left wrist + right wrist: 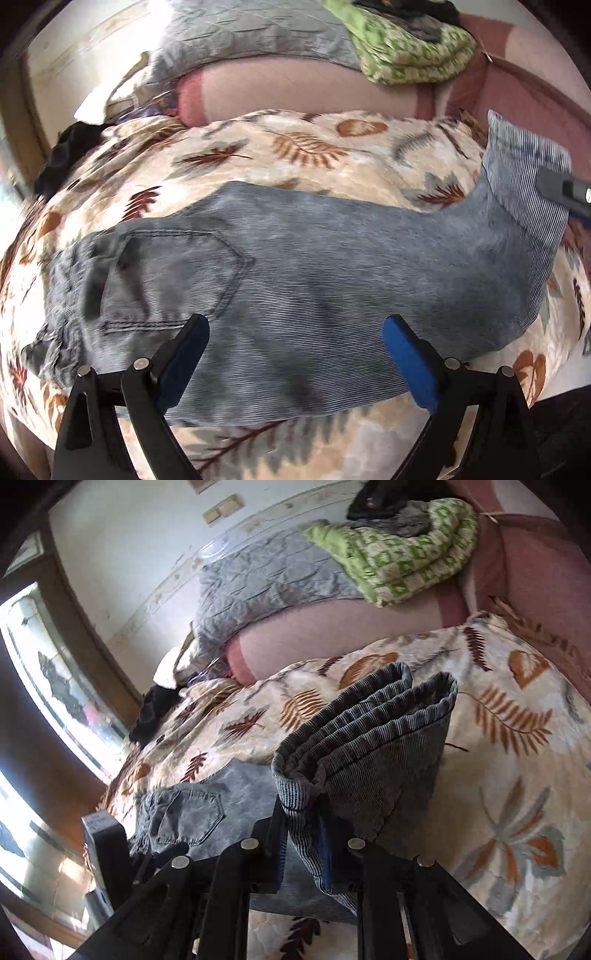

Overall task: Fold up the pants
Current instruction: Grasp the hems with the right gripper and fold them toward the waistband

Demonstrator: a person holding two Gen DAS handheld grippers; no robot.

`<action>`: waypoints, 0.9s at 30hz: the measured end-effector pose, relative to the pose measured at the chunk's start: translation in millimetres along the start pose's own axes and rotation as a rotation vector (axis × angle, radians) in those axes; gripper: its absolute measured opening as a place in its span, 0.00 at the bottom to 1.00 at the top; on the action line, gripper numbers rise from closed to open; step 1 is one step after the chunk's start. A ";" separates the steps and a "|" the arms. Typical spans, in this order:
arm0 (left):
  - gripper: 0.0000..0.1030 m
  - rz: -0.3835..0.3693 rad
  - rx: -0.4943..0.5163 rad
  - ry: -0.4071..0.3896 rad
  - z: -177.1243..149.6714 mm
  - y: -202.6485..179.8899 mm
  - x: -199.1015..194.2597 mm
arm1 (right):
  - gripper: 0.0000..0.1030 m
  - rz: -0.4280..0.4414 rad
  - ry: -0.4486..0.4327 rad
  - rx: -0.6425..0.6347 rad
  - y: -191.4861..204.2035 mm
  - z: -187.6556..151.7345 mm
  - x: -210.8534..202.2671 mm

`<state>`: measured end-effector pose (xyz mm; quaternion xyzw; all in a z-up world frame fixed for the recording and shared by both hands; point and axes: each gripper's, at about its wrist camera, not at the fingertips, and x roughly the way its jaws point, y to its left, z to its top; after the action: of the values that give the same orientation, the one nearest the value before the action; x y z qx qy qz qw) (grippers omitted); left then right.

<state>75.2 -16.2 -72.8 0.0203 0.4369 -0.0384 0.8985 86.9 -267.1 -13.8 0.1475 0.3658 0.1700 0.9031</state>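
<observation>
The pants (295,280), grey-blue corduroy, lie lengthwise on the leaf-printed blanket (295,147) of the bed, pocket side up, waistband at the left of the left wrist view; the leg ends are lifted off the blanket at the right. The right gripper (303,845) has its jaws clenched on the stacked cuffs (369,716), which stand up ahead of it in its own view; the left gripper (295,354) hovers over the seat with its jaws released, nothing between them. The step in hand looks like carrying the hems over toward the waistband to halve the length; it would go best if the right gripper keeps both cuffs pinched together and level so the layers do not slip apart; the left could press the cloth down near the intended crease, so the body does not drag; the hems should land square on the waistband, not skewed.
</observation>
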 end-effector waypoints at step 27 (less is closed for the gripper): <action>0.93 0.061 0.034 0.148 0.5 -5.2 35.0 | 0.55 0.373 0.322 0.541 -78.6 -81.2 80.7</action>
<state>96.7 -23.2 -100.0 0.0516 0.5004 -0.0168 0.8641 99.2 -292.8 -149.8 0.4166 0.5016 0.2501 0.7158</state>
